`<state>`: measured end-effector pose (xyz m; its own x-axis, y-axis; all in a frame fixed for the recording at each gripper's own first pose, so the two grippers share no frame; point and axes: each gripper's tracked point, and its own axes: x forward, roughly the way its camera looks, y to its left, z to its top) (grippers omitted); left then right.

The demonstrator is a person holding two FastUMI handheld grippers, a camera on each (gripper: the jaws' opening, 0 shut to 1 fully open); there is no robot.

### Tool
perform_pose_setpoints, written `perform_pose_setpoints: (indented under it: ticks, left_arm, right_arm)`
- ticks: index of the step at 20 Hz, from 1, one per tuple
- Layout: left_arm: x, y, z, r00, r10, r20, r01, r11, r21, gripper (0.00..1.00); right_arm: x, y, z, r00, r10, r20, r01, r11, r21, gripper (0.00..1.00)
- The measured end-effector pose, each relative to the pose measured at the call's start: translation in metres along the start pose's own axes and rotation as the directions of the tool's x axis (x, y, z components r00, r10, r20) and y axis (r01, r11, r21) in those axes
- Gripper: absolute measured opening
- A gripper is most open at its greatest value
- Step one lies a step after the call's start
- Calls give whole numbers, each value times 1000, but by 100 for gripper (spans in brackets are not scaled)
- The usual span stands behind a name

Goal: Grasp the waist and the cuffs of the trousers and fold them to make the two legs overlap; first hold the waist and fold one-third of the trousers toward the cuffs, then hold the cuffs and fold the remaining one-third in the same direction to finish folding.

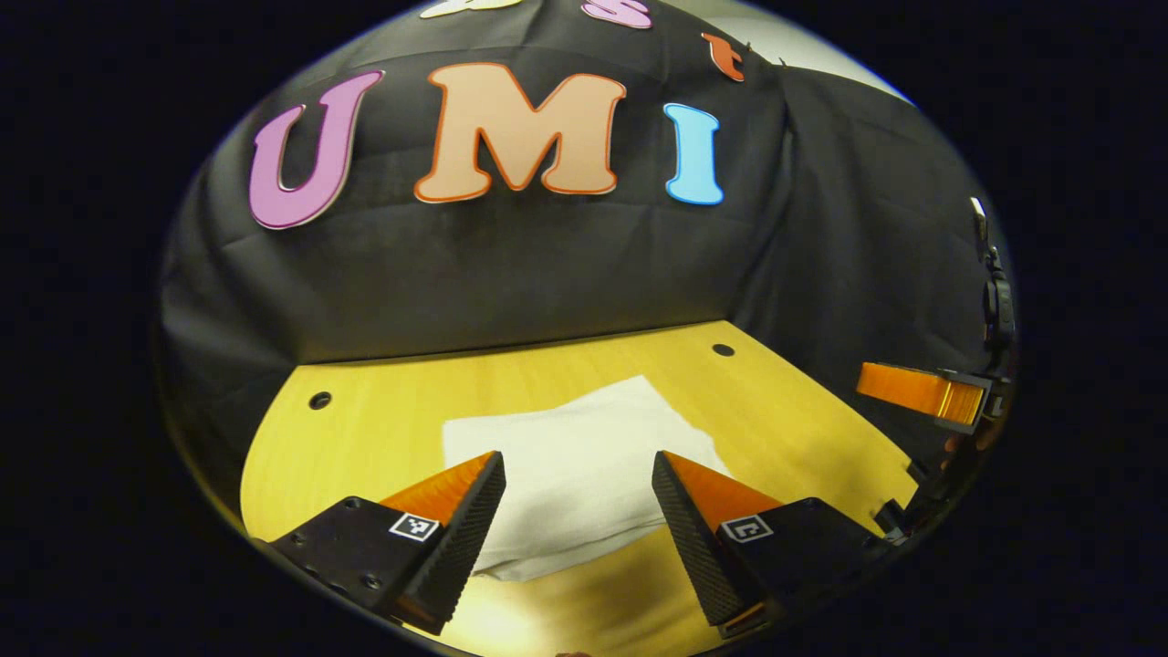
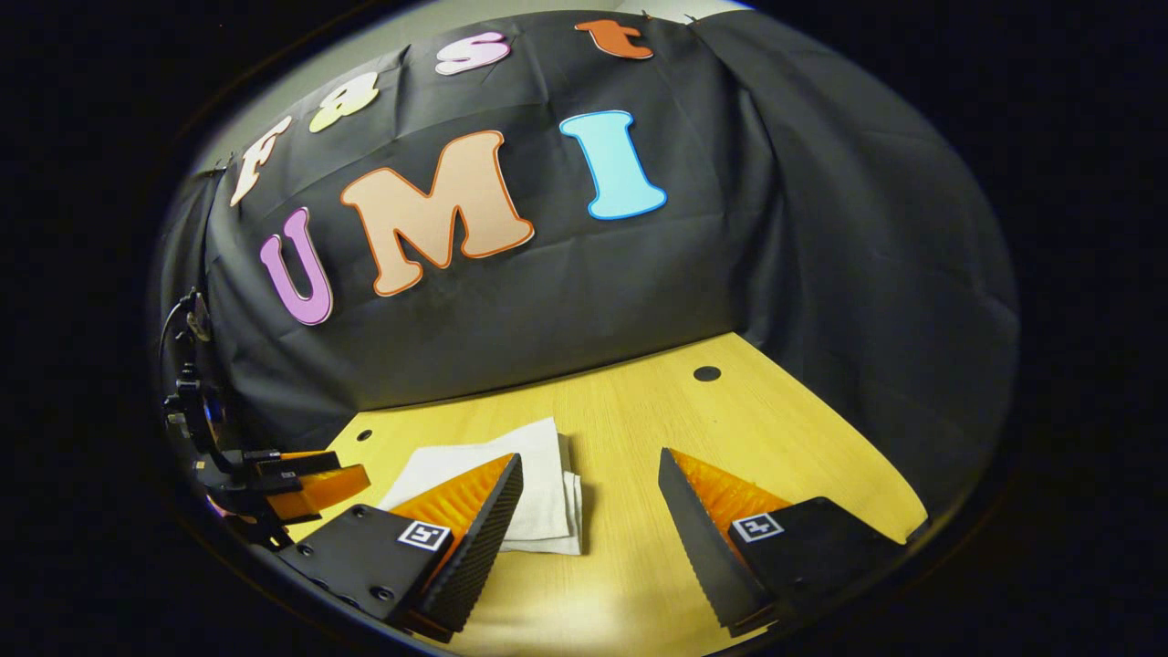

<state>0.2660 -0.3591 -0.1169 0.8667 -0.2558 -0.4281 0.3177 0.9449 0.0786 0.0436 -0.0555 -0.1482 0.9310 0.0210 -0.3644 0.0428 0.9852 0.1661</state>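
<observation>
1. Left gripper view: the left gripper (image 1: 579,497) hovers with its fingers spread wide and grasping nothing. The white trousers (image 1: 566,456) lie on the bench (image 1: 776,411) as a compact folded rectangle, just ahead of and between the two fingertips, apart from both. Off to the right of the fingers, the right gripper (image 1: 922,392) pokes in at the edge, well clear of the cloth.

2. Right gripper view: the right gripper (image 2: 589,497) is likewise released and empty. The trousers (image 2: 511,484) sit ahead of its left finger as a stacked bundle with layered edges showing; the left gripper (image 2: 301,484) is beyond them, to the left.

3. Judging by the tidy stack, the last fold looks finished; what is left is probably only to draw both hands back without snagging it.

4. The bench is pale wood with small dark holes (image 2: 705,372), backed by black cloth walls.
</observation>
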Motion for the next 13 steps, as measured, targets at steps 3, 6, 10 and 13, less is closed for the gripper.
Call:
perform_pose_setpoints:
  ticks: [3, 6, 10, 13]
  left_arm:
    - [-11, 26, -6, 999, 38, -6, -38, 998, -42, 96]
    - [-20, 47, -19, 998, 62, -32, -65, 995, -78, 95]
    - [-24, 63, -22, 996, 75, -39, -78, 994, -82, 96]
    - [-24, 65, -19, 997, 67, -27, -69, 994, -80, 96]
  right_arm:
    - [-8, 4, -3, 1000, -17, 2, 17, 1000, -18, 96]
    - [-16, 9, -2, 999, -29, 19, 29, 999, -17, 96]
    - [-20, 9, -2, 998, -54, 29, 54, 998, -20, 96]
    - [-23, 10, -1, 997, -65, 33, 65, 998, -16, 96]
